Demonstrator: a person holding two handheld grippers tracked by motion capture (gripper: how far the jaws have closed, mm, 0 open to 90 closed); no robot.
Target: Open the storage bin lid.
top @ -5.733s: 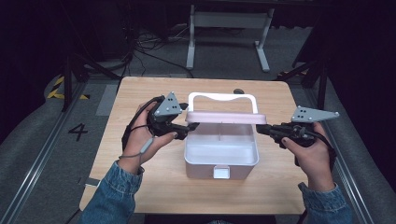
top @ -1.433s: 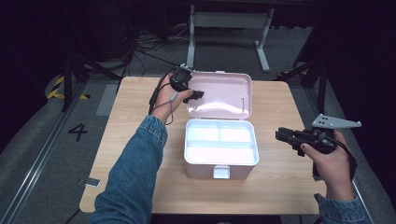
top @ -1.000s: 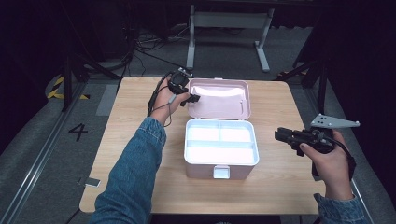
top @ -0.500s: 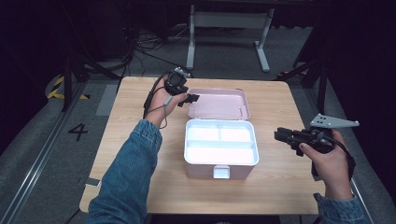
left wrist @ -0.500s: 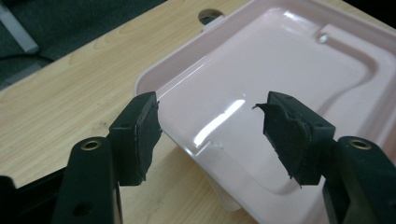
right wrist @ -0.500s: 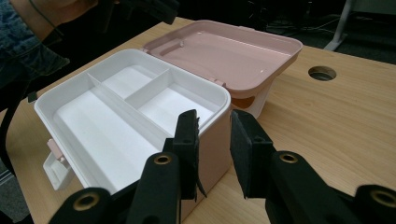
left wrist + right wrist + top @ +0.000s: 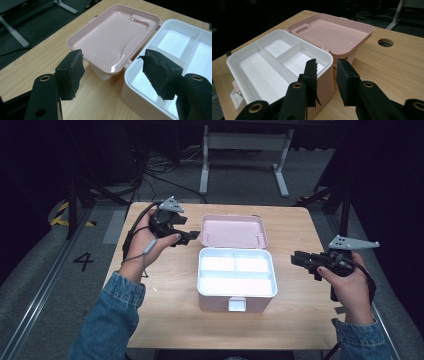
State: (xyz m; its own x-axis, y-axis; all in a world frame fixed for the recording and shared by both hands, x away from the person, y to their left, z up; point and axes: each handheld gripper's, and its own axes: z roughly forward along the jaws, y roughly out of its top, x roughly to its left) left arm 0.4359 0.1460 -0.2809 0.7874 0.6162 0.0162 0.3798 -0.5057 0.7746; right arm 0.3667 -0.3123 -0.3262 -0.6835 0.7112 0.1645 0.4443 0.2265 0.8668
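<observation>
The storage box [image 7: 237, 285] sits at the centre of the tabletop [image 7: 290, 227], its latch tab facing the person. The pink lid [image 7: 234, 231] is folded fully back on its hinges and lies flat behind the white body, inner face up, so all three compartments are exposed and appear empty.

The left tool [image 7: 191, 236] hangs just beside the lid's left edge, clear of it. Its jaws have just been opening and stand wide apart with nothing between the pads. This spacing suits a release: the lid rests on the tabletop under its own weight and needs no support.

The right tool [image 7: 298, 259] is held off the box's right side, near but not touching. Its jaws stand partly open, with a narrow gap and no object between them. It is judged to be waiting in reserve, positioned to steady the body if required.
</observation>
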